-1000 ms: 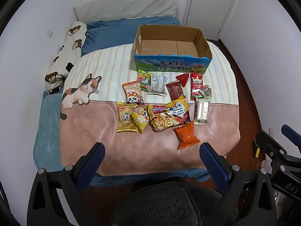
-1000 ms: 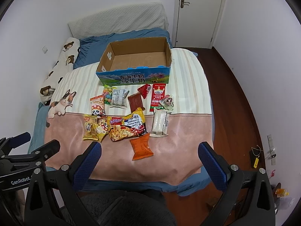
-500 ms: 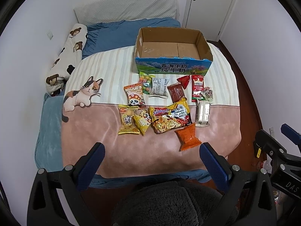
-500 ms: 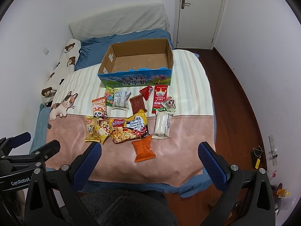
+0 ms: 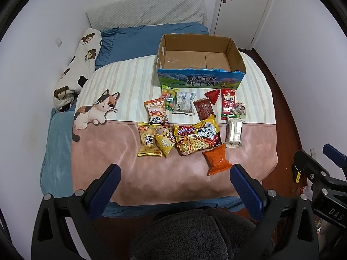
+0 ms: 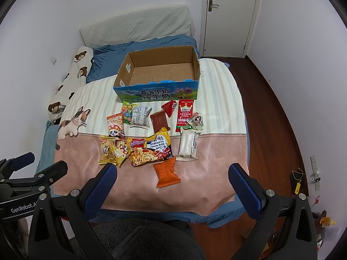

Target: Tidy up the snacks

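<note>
Both grippers are released, fingers wide apart and holding nothing. The left gripper (image 5: 174,176) hangs over the near edge of the bed (image 5: 134,173), with bare pink cover ahead of its fingers. The right gripper (image 6: 172,174) has the orange packet (image 6: 167,172) between its fingertips, a little ahead. The other snacks (image 6: 149,149) lie further ahead, crowded and overlapping. Beyond them stands the open box (image 6: 159,90), nothing inside. Floor (image 6: 271,119) is right of the right finger.
</note>
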The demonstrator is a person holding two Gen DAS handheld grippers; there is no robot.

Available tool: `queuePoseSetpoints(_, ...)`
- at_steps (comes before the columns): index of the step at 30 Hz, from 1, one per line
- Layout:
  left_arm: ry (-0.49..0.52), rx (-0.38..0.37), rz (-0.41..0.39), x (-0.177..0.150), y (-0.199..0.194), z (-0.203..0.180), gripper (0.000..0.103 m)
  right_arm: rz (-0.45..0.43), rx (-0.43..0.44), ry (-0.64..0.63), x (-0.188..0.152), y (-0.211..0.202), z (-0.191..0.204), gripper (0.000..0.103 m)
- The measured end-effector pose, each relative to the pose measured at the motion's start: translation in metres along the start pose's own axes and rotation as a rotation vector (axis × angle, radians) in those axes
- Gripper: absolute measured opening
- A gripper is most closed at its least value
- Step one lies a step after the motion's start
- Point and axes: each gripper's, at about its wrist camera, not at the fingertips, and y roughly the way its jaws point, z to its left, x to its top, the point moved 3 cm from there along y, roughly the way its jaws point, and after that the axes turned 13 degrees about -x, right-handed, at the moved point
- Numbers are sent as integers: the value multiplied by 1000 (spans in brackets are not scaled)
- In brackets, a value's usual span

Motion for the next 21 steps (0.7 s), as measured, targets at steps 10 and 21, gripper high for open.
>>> queuePoseSetpoints(10,5,0,-11,1,-3,-2,103,-1,0,-1,0,0,0,103)
queuePoseSetpoints(21,11,-5,-20,-1,-9,-6,103,-3,5,1,-1,-3,-1,103)
